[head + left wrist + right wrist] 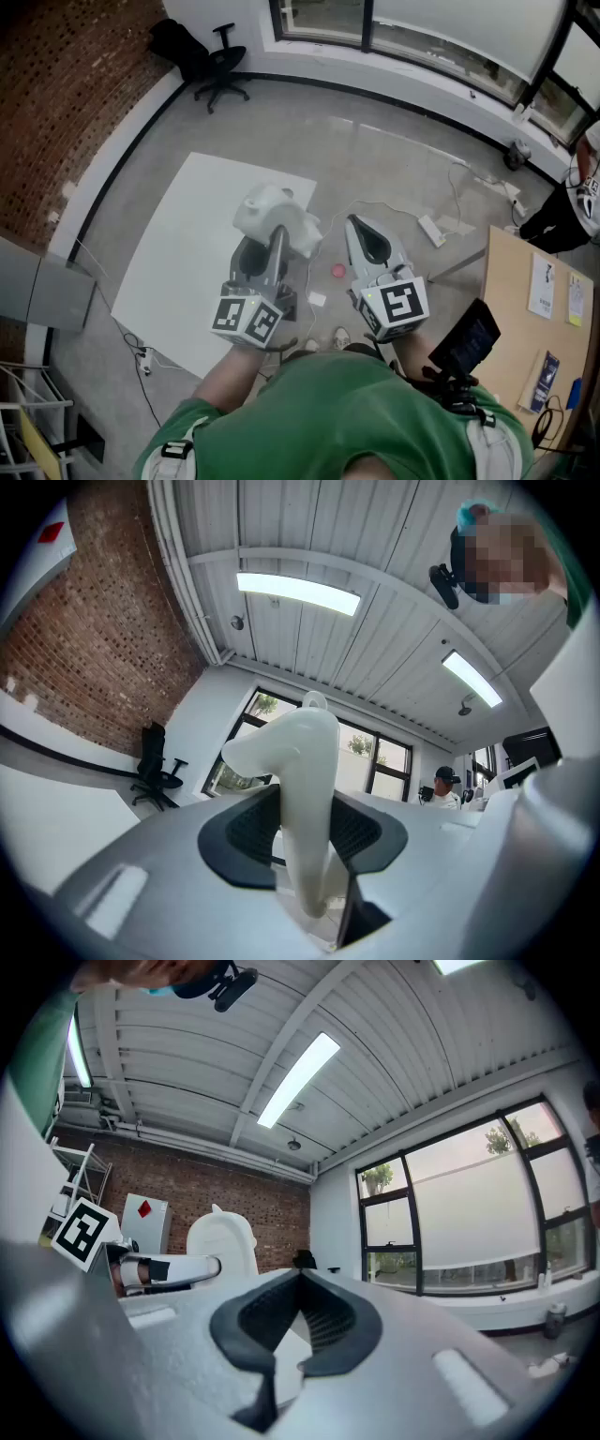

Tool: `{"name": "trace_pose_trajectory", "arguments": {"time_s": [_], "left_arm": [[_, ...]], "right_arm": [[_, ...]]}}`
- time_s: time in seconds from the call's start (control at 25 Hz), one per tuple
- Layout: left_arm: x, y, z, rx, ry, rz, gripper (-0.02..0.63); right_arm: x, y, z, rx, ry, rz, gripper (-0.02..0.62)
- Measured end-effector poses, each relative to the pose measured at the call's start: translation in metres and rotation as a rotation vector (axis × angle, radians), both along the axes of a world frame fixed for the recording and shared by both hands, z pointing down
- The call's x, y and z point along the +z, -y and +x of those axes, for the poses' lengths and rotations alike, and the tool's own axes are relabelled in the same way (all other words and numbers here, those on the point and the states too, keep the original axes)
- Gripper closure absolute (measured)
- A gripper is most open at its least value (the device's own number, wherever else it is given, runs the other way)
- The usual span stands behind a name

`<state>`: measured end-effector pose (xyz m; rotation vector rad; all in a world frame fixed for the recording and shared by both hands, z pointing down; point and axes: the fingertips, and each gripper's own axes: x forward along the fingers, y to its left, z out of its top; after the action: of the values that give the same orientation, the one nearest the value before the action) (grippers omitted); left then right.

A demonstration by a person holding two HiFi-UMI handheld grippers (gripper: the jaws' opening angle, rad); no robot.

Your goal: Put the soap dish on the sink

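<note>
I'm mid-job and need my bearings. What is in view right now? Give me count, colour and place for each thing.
soap dish: one, white, in the left claw
floor sheet: one, white, on the grey floor, left
office chair: one, black, far corner by the brick wall
power strip: one, white, on the floor, right of centre
small round thing: one, red, on the floor between the claws
desk: one, light wood, right, papers on it
second person: one, dark clothes, right edge
left claw: grey, shut on the soap dish
right claw: grey, shut, empty
shirt: green, bottom
</note>
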<state>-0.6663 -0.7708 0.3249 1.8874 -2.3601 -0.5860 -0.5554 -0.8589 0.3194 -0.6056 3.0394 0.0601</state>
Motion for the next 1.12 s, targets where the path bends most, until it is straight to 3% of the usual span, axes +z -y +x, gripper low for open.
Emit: {"name": "trace_pose_trajectory", "arguments": {"time_s": [0.48, 1.12], "left_arm": [[0.000, -0.008, 0.004, 0.061, -0.003, 0.005, 0.457], [0.006, 0.013, 0.072, 0.317, -0.022, -0.007, 0.457]], "right_arm": [[-0.002, -0.022, 0.005, 0.050, -0.005, 0.014, 0.593], [0.002, -0.036, 0.082, 0.286, -0.025, 0.010, 0.593]]}}
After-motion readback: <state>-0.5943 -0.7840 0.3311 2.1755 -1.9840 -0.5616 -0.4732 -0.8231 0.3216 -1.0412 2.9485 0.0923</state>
